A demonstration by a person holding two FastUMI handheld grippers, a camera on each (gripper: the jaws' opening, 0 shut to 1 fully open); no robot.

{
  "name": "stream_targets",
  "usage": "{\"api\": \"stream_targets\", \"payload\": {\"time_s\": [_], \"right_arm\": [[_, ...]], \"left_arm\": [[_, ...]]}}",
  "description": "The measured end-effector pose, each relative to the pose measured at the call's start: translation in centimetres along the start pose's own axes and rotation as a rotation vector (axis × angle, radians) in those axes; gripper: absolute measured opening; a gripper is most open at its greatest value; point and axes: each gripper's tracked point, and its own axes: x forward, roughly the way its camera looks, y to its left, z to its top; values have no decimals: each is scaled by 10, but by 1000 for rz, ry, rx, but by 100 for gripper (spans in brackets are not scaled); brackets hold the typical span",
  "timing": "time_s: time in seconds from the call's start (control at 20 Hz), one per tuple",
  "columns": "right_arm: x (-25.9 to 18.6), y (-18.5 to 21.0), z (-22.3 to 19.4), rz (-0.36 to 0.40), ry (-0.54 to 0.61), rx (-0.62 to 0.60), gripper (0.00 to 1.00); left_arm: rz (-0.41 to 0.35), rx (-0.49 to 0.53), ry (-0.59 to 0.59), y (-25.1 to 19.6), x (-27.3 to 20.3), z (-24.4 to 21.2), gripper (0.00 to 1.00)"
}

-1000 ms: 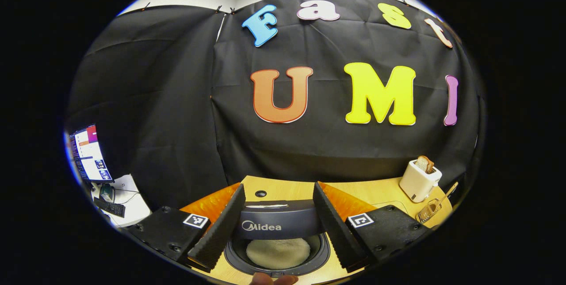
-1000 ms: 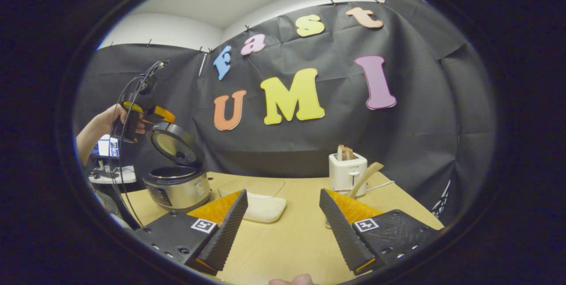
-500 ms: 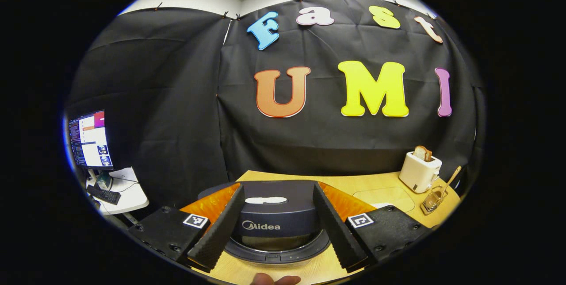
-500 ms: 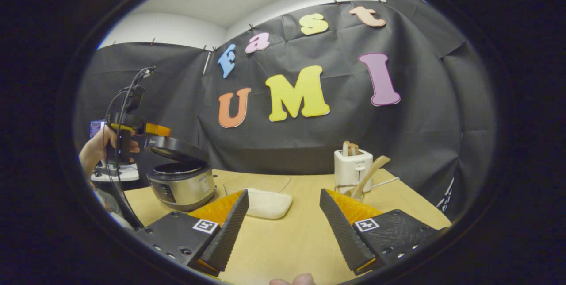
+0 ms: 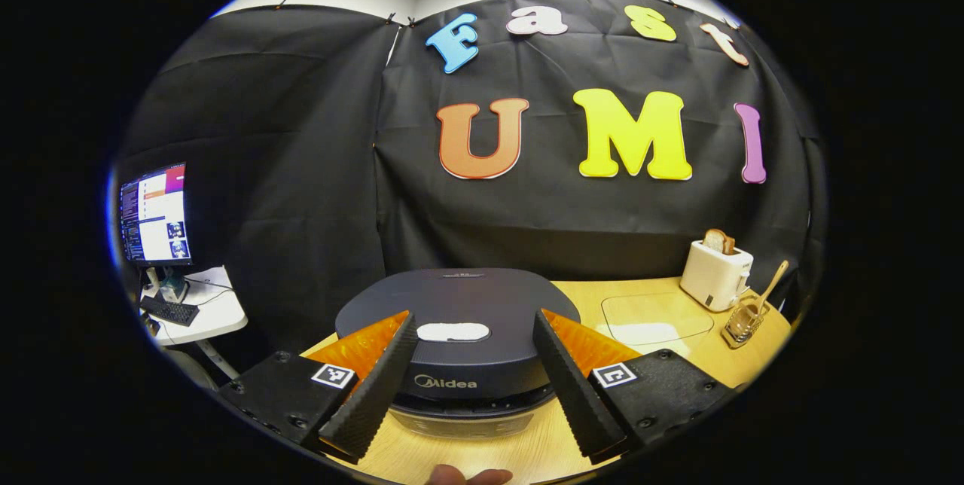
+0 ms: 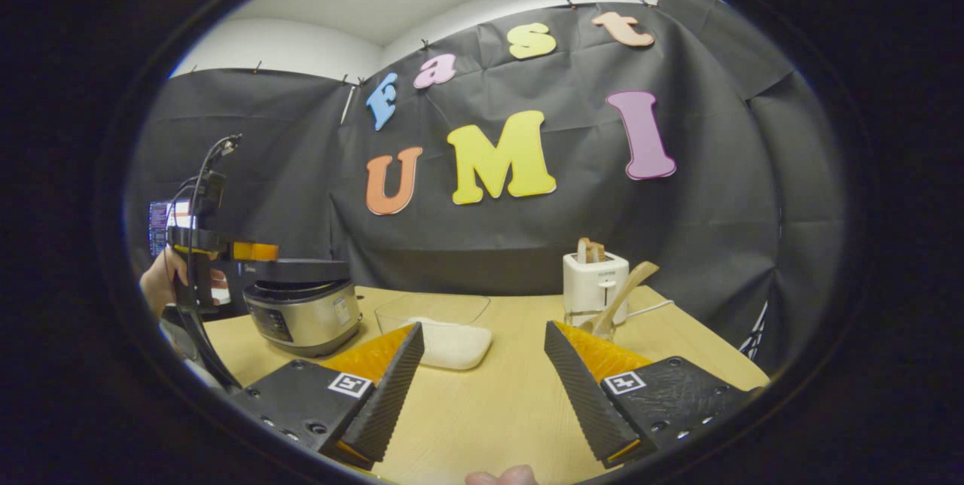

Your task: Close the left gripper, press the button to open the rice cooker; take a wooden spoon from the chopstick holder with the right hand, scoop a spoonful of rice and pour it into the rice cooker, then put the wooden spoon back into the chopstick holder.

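Left gripper view: the left gripper (image 5: 467, 379), fingers spread, hovers over the rice cooker (image 5: 459, 319) with its lid down; the right gripper (image 6: 482, 387) gapes above the table (image 6: 497, 410), wooden spoon (image 6: 621, 297) in the chopstick holder (image 6: 595, 327)

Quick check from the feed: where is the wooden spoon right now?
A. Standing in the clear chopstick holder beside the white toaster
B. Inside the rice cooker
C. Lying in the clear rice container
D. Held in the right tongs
A. The light wooden spoon leans out of the clear chopstick holder next to the white toaster, while the right tongs are open with nothing between the fingers.
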Motion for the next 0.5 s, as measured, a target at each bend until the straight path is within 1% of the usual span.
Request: {"api": "stream_targets", "payload": {"time_s": [0.1,0.15,0.2,0.25,0.35,0.4,0.5], "right_arm": [[-3,-4,3,-14,-8,-5,91],[-3,-6,3,-20,-9,-8,95],[-4,-5,3,-19,-10,-8,91],[-3,-4,2,-16,-7,-7,95],[-2,-1,-1,-10,-1,-6,95],[0,1,-4,-7,6,-6,91],[2,5,-8,0,17,1,92]], "left_arm": [[6,-6,-4,1,-1,-5,99],[10,-11,6,0,-1,-11,99],[13,-11,17,0,0,-17,99],[15,-1,26,-1,0,-22,100],[19,15,-5,-1,0,-20,99],[21,9,-5,-1,-1,-21,98],[20,30,-39,-1,-2,-23,99]]}}
